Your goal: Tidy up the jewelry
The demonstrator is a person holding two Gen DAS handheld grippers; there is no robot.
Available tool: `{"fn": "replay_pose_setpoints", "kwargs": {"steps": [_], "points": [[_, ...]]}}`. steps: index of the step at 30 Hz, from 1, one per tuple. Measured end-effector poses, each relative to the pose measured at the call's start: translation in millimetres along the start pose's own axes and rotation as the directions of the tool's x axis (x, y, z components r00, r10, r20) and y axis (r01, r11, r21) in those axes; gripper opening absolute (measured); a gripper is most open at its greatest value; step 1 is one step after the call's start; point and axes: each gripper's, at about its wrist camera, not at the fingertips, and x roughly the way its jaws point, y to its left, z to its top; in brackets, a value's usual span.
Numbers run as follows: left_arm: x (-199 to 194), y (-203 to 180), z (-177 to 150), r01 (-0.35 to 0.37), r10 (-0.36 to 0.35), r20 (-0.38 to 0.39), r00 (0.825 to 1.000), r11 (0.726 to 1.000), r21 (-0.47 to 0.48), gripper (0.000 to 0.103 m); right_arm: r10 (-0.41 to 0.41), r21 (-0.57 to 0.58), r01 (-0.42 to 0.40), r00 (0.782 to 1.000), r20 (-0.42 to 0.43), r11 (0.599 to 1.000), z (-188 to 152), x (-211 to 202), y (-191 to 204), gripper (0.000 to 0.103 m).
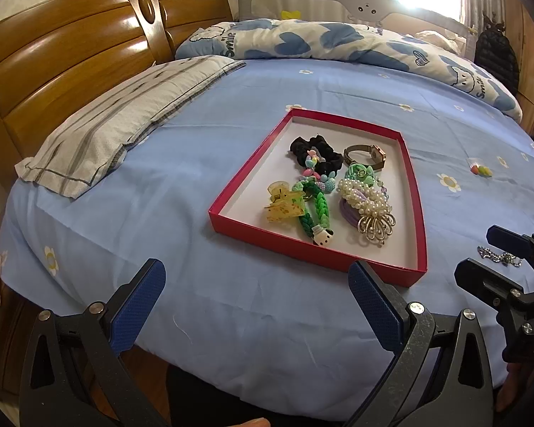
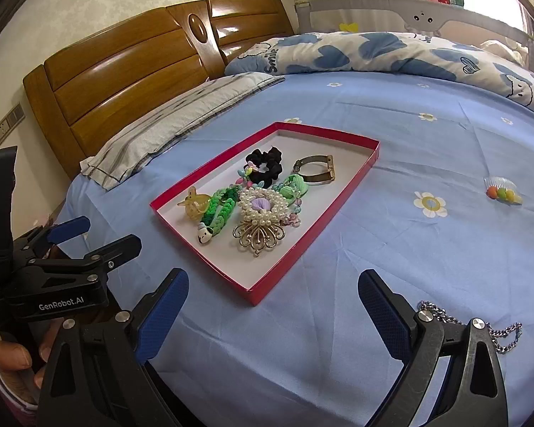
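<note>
A shallow red tray [image 1: 317, 253] [image 2: 283, 275] lies on the blue bedsheet. It holds a black scrunchie [image 1: 313, 149], a watch [image 1: 368, 154], a pearl scrunchie [image 1: 365, 192], a gold brooch [image 2: 258, 233], a green braided charm [image 1: 313, 213] and a yellow claw clip [image 1: 284, 204]. A silver chain [image 2: 507, 334] [image 1: 486, 252] lies on the sheet right of the tray, partly hidden behind my right gripper's right finger. A small clip with coloured beads [image 2: 503, 194] [image 1: 480, 170] rests farther right. My left gripper [image 1: 258, 284] [image 2: 105, 233] is open before the tray. My right gripper [image 2: 274, 293] [image 1: 495, 258] is open and empty.
A striped pillow [image 1: 124, 121] lies left of the tray against the wooden headboard [image 1: 71, 57]. A blue-and-white duvet [image 1: 320, 41] is bunched along the far side, with a bed rail [image 1: 356, 3] behind it. A hand [image 2: 10, 356] holds the left gripper.
</note>
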Motion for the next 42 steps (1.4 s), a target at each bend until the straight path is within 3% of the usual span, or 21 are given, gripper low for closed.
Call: {"fn": "replay_pose_setpoints", "kwargs": {"steps": [42], "points": [[1.5, 1.0, -3.9, -0.024, 0.024, -0.005, 1.000, 1.000, 0.012, 0.103, 0.004, -0.005, -0.004, 1.000, 0.006, 1.000, 1.2, -2.8, 2.0, 0.097]]}}
